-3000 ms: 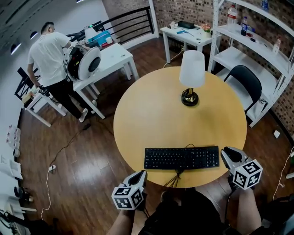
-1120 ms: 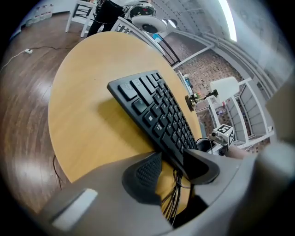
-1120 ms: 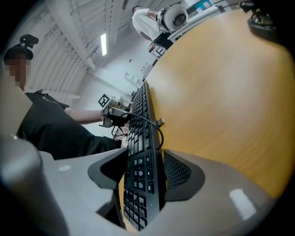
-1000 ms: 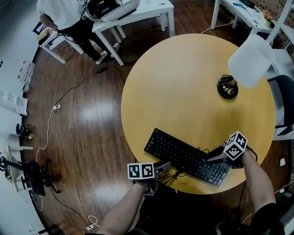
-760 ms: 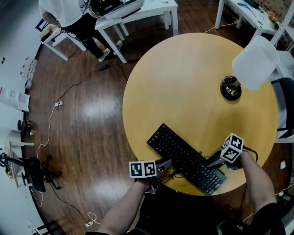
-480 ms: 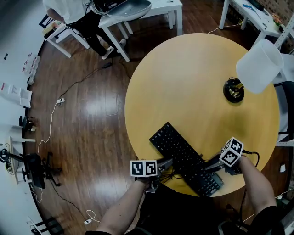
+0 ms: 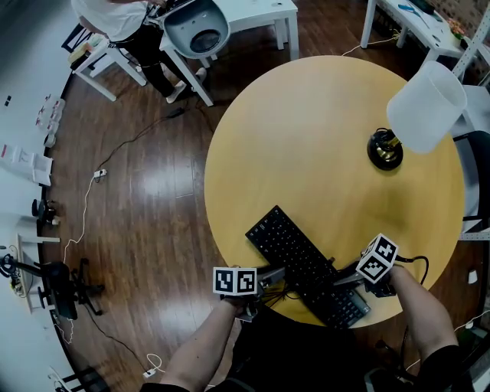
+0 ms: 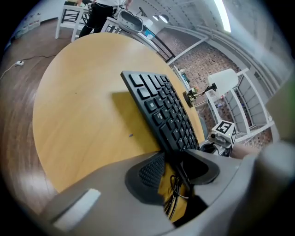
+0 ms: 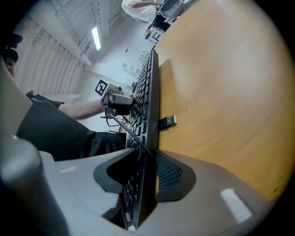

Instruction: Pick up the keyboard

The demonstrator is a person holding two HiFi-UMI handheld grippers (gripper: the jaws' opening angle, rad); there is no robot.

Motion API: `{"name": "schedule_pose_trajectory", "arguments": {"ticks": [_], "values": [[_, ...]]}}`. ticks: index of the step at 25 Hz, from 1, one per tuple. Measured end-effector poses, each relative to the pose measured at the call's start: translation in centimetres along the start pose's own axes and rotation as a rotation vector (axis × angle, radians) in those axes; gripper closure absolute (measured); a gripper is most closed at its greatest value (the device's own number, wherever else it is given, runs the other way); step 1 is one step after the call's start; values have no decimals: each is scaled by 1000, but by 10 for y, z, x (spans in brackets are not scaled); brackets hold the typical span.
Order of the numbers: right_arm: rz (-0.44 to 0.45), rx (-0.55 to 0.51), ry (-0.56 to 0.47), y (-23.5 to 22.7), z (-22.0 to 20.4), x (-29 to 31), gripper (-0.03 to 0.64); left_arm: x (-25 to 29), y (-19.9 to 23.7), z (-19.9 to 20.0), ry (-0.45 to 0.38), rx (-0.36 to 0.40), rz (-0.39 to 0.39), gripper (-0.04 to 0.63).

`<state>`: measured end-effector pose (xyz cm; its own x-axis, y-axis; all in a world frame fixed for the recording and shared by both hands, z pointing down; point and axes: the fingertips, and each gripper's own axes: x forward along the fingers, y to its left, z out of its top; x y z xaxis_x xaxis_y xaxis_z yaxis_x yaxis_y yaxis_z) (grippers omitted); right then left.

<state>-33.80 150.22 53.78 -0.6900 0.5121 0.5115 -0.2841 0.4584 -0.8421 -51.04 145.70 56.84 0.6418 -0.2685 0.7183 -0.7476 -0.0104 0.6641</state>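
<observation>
The black keyboard (image 7: 302, 260) lies diagonally over the near edge of the round wooden table (image 7: 306, 138), held between both grippers. My left gripper (image 7: 277, 276) is shut on its long near edge about midway along, and the keys (image 8: 161, 108) rise away from the jaws with a shadow on the wood below. My right gripper (image 7: 346, 274) is shut on the keyboard's right end. In the right gripper view the keyboard (image 9: 148, 101) shows edge-on, tilted up off the tabletop. Its cable (image 8: 175, 196) hangs in a bundle under the left jaws, and the USB plug (image 9: 168, 121) rests on the table.
A lamp with a white shade (image 7: 426, 96) and dark base (image 7: 384, 149) stands at the table's far right. White desks (image 7: 245, 19) and a person (image 7: 115, 15) are at the far left. Cables (image 7: 84, 199) run across the wooden floor. Shelving (image 7: 475, 46) is on the right.
Three seconds ago the keyboard lay flat along the near edge with both grippers off it. Now both hold it, turned diagonal and tilted; over the last second it swung a little further.
</observation>
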Motion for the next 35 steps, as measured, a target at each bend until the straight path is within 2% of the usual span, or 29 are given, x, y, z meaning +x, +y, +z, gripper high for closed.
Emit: {"name": "schedule_pose_trajectory", "arguments": {"ticks": [7,10,12,19,26,31,35], "values": [[-25,-57,-38,10,8,-9,492,-8,-4,3,-63,8,-29,288],[-47,-88,-54,25,17,-19,499,-19,-14,17,-94,26,-40,288],[-48,-104,-102,39,26,-27,510,-29,-25,35,-134,46,-55,288],[-105,-168,-282,73,57,-52,517,-76,-78,103,-262,180,-106,290],[-196,-259,-406,117,74,-84,522,-121,-134,134,-326,316,-148,288],[-285,-333,-483,146,89,-97,522,-158,-173,156,-384,387,-206,287],[-333,-371,-556,168,100,-112,523,-182,-205,175,-419,485,-217,287]]}}
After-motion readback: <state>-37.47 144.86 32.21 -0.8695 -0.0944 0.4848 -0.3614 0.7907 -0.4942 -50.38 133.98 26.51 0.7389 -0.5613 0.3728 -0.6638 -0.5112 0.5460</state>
